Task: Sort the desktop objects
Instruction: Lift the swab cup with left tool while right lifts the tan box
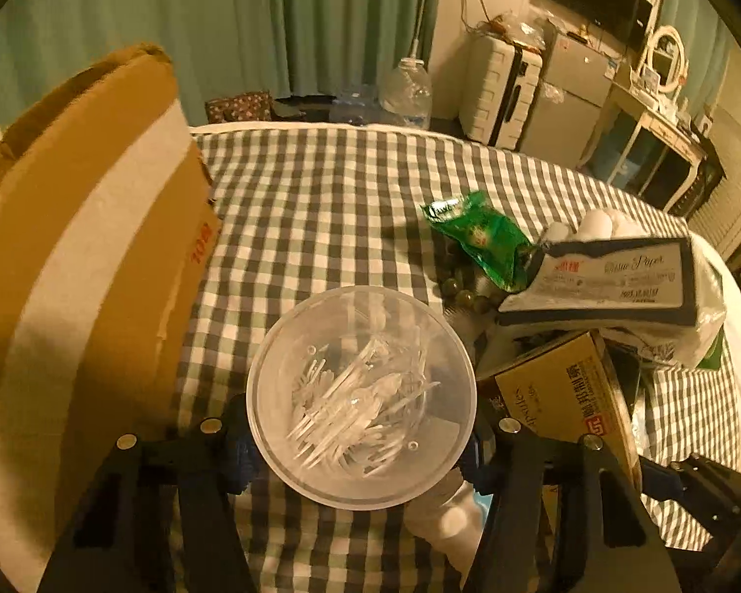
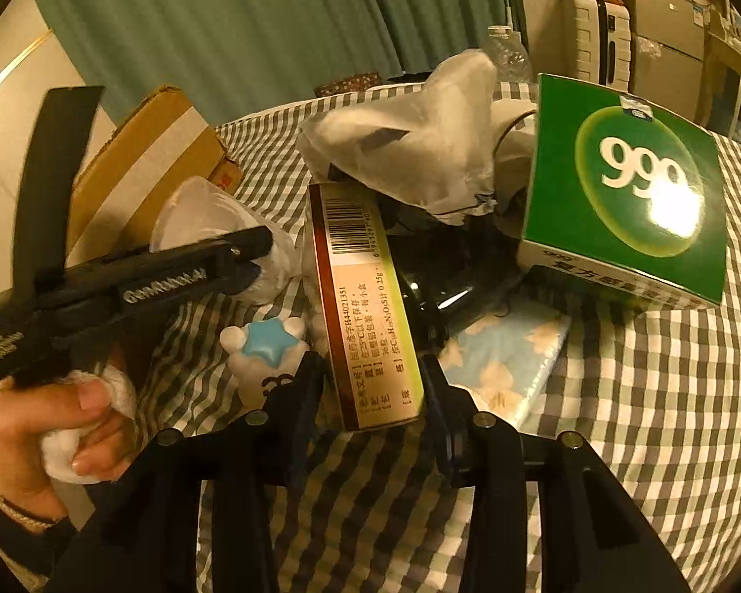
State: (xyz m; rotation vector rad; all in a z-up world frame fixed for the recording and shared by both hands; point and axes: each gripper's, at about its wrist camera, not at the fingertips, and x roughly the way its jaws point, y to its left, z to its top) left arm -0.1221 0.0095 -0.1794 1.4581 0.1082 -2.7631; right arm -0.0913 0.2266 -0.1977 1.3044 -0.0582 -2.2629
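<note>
The left tongs (image 1: 360,449) sit on either side of a clear plastic cup (image 1: 360,395) full of small white plastic picks, their tips level with its rim and set about as wide as the cup. The pads seem to be on its wall, so I take the cup as held, though only lightly. The right tongs (image 2: 375,395) are at a narrow setting, clamped on the near end of a brown and cream medicine box (image 2: 360,306) with a barcode on it.

Taking that medicine box as the landmark: the cup is just to its left, with the big cardboard carton (image 1: 84,247) further left again. Beyond the box lie a tissue pack (image 1: 602,276) in a white plastic bag and a green sachet (image 1: 479,237) over some dark beads. To its right stands a green box (image 2: 627,188) marked 999, with a pale blue patterned packet (image 2: 514,351) lying flat in front of that. A small white toy with a blue star (image 2: 267,341) is at the box's near left corner. All of it rests on a checked cloth over the worktop (image 1: 321,188).

The step looks like lifting these two items out of the clutter toward their sorting places. For the cup, squeeze gently, since thin plastic will buckle, and keep it upright or the picks will spill. For the box, lift straight up before swinging, so its far end clears the bag.
</note>
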